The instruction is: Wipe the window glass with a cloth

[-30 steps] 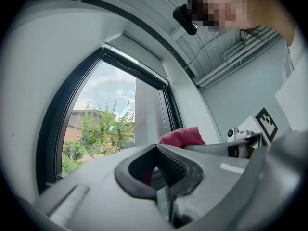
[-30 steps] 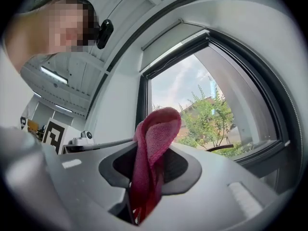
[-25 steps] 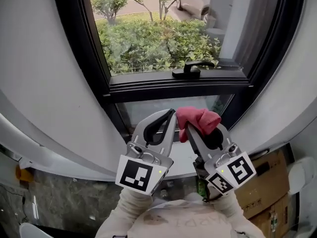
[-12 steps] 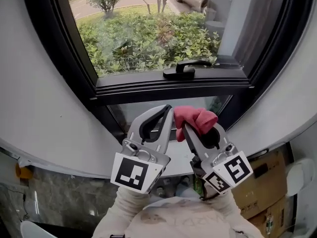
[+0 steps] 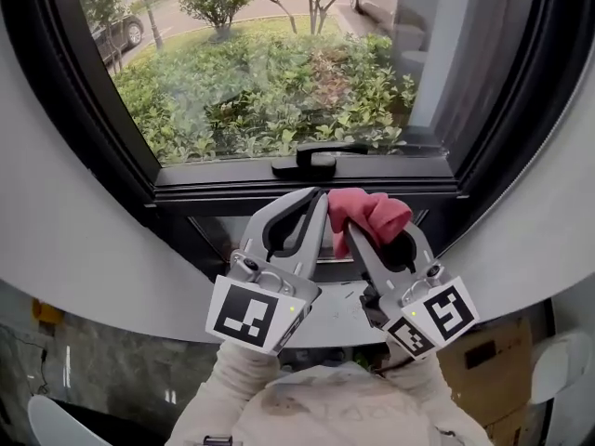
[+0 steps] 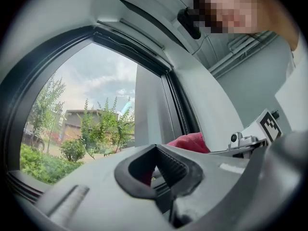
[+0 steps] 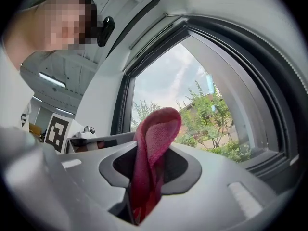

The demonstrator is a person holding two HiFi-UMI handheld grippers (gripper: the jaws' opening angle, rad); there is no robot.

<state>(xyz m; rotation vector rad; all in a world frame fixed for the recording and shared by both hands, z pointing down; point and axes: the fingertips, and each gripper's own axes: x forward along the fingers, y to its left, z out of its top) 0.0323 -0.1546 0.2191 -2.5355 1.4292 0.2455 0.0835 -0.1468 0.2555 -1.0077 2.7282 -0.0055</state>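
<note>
A folded red cloth (image 5: 367, 214) (image 7: 151, 158) is clamped in my right gripper (image 5: 349, 229), sticking out past its tips. The cloth (image 6: 190, 142) also shows in the left gripper view. My left gripper (image 5: 318, 214) is shut with nothing in it, side by side with the right one. Both are held up in front of the lower part of the window glass (image 5: 270, 72), a short way off it. The glass (image 7: 192, 105) (image 6: 82, 114) looks out on bushes and trees.
The window has a dark frame (image 5: 307, 179) with a black handle (image 5: 311, 161) on its lower rail. A lower pane (image 5: 223, 235) sits under the rail. Grey wall (image 5: 65, 249) flanks the window. A cardboard box (image 5: 497, 388) stands at lower right.
The view has tilted up, so more of the window glass shows. Both grippers have risen slightly toward the lower rail, still side by side, cloth still clamped.
</note>
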